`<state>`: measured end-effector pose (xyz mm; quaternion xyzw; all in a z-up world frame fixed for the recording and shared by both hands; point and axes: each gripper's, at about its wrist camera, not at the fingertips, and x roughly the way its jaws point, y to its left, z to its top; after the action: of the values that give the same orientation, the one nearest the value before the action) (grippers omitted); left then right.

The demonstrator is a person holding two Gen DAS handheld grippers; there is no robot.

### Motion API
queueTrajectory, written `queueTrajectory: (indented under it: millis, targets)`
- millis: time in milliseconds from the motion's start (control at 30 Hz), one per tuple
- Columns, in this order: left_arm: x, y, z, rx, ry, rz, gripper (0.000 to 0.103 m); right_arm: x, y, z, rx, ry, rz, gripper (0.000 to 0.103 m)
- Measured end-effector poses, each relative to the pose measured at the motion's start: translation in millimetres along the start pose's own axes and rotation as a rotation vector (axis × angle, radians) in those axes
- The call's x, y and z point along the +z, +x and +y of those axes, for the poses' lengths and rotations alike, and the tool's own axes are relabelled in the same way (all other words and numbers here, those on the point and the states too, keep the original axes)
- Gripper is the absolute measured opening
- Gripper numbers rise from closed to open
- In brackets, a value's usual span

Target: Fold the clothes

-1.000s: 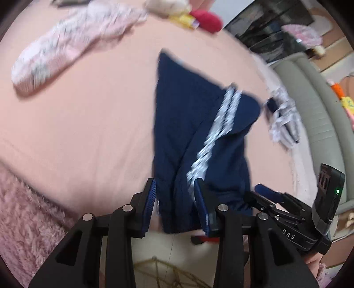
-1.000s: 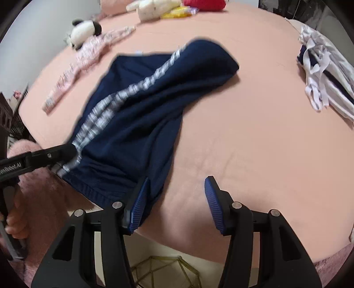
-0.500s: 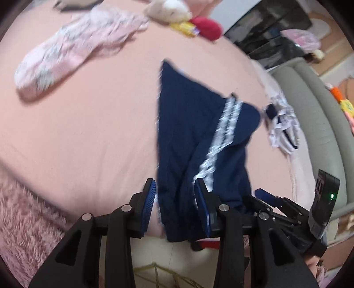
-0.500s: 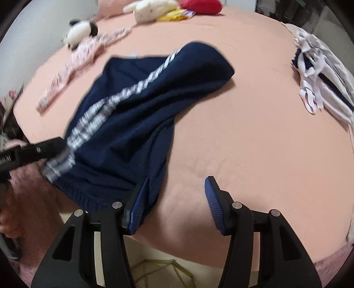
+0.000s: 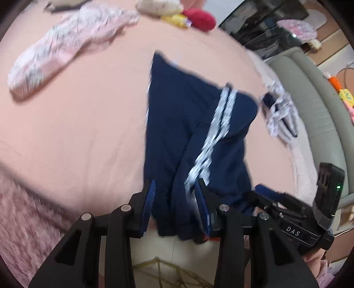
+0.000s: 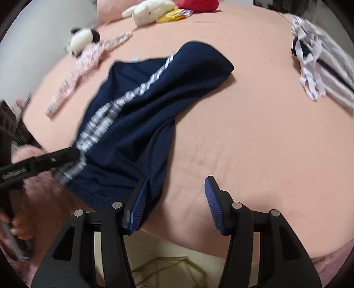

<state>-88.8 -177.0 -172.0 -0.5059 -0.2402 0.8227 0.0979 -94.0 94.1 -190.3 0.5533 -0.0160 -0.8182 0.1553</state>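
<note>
Navy trousers (image 5: pixel 199 137) with a white side stripe (image 5: pixel 212 130) lie on the pink bed (image 5: pixel 77 124), their near end hanging over the bed's near edge and the rest running back toward the middle. They look only partly folded: one leg is doubled over the other, the stripe twists along the upper layer, and the far end is bunched and rounded, not flat. As a judgement, the fold is in an early stage; the cloth wants straightening and at least one more fold across its length.

Other clothes remain untouched: a pink patterned garment (image 5: pixel 64 44) near the far left corner, and a white and navy striped piece (image 6: pixel 318 66) at the right edge of the bed. Soft toys (image 6: pixel 150 8) sit along the far edge.

The left gripper (image 5: pixel 174 208) points steeply down at the near edge, its fingers (image 5: pixel 149 199) either side of the hanging end of the trousers with the cloth between them; whether the pads actually press on it I cannot tell. The right gripper (image 6: pixel 174 199) also tilts steeply downward, just to the right of the same end. Its fingers (image 6: pixel 212 199) stand apart with bare sheet between them, the left one touching or just beside the trousers' edge, gripping nothing.
</note>
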Motion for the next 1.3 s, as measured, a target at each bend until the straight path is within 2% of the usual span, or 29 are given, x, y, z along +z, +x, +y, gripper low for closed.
queueTrajectory:
  millis: [133, 300, 400, 533, 800, 867, 900, 967, 1100, 1300]
  targets:
    - [38.4, 1.5, -10.6, -0.047, 0.08, -0.059, 0.039, 18.1, -12.1, -12.6, 0.016, 0.065, -0.053, 0.054]
    - [93.4, 43.6, -27.3, -0.094, 0.175, -0.012, 0.039, 50.3, -0.2, -18.4, -0.07, 0.049, -0.042, 0.054]
    - [115.3, 70.5, -43.0, -0.137, 0.235, 0.03, 0.039, 66.1, 15.3, -21.8, -0.097, 0.061, -0.032, 0.054]
    - [125.5, 103.8, -67.6, -0.125, 0.312, 0.064, 0.039, 80.7, 26.0, -44.9, -0.103, 0.113, -0.016, 0.054]
    - [122.5, 141.2, -75.5, -0.149, 0.332, 0.109, 0.038, 101.0, 52.0, -47.2, -0.147, 0.093, 0.001, 0.054]
    - [121.7, 142.4, -74.1, -0.147, 0.333, 0.104, 0.035, 101.8, 53.3, -42.8, -0.167, 0.075, 0.001, 0.054]
    - [121.7, 142.9, -74.5, -0.147, 0.334, 0.097, 0.022, 102.2, 53.9, -40.6, -0.177, 0.067, 0.001, 0.054]
    - [121.6, 140.5, -74.0, -0.121, 0.333, 0.077, 0.007, 101.2, 53.2, -38.2, -0.181, 0.069, -0.001, 0.054]
    - [127.3, 113.9, -69.0, -0.107, 0.308, -0.007, 0.005, 95.7, 48.7, -37.4, -0.158, 0.108, 0.002, 0.054]
    - [138.8, 72.9, -50.9, -0.096, 0.244, -0.116, 0.004, 101.2, 43.5, -26.9, -0.17, 0.094, -0.007, 0.054]
